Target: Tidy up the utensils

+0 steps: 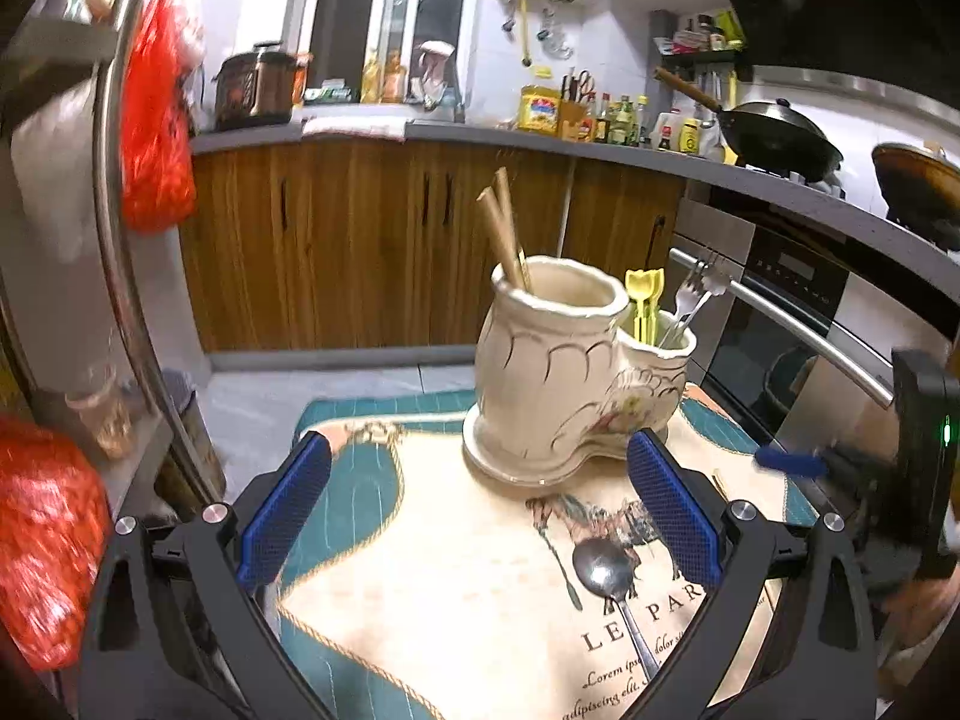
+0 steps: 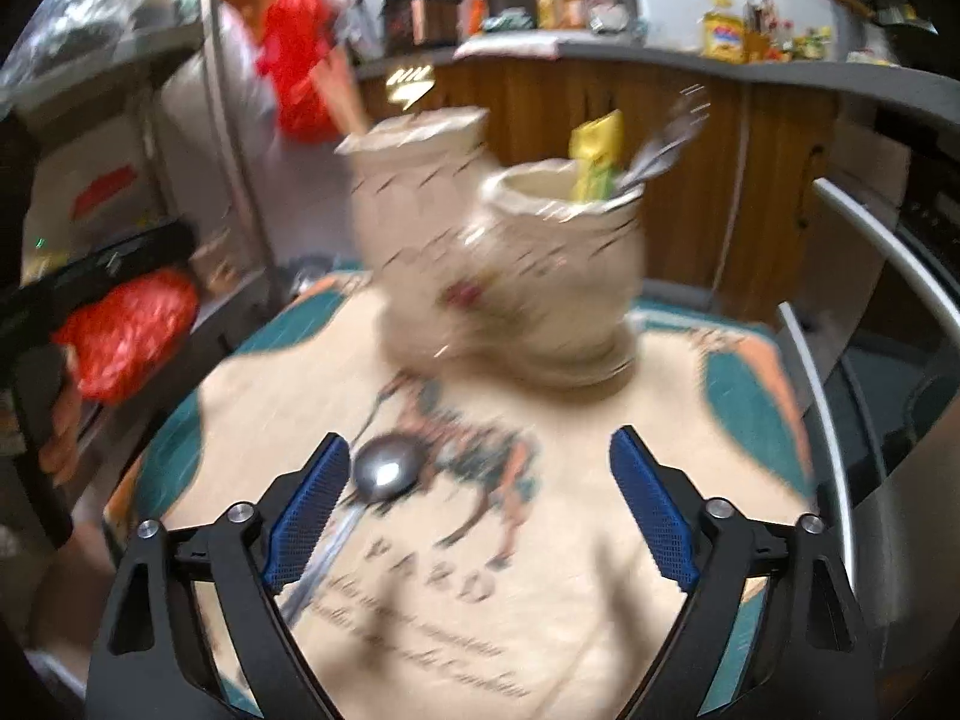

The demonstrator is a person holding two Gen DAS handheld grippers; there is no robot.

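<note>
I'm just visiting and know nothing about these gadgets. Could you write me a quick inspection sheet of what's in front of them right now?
Surface: printed tablecloth, beige with teal edges, a horse picture and lettering.
Job's things: cream two-pot ceramic holder stands upright on the cloth; chopsticks in the taller pot, yellow utensils and forks in the lower one. One metal spoon lies loose on the cloth in front.
Clutter: red mesh bags hang at the left.
Grippers: left gripper open, empty; right gripper open, empty, its left finger beside the spoon; contact unclear.
Cables: nothing seen.
Surroundings: wooden cabinets, a wok on the counter, an oven at the right.
</note>
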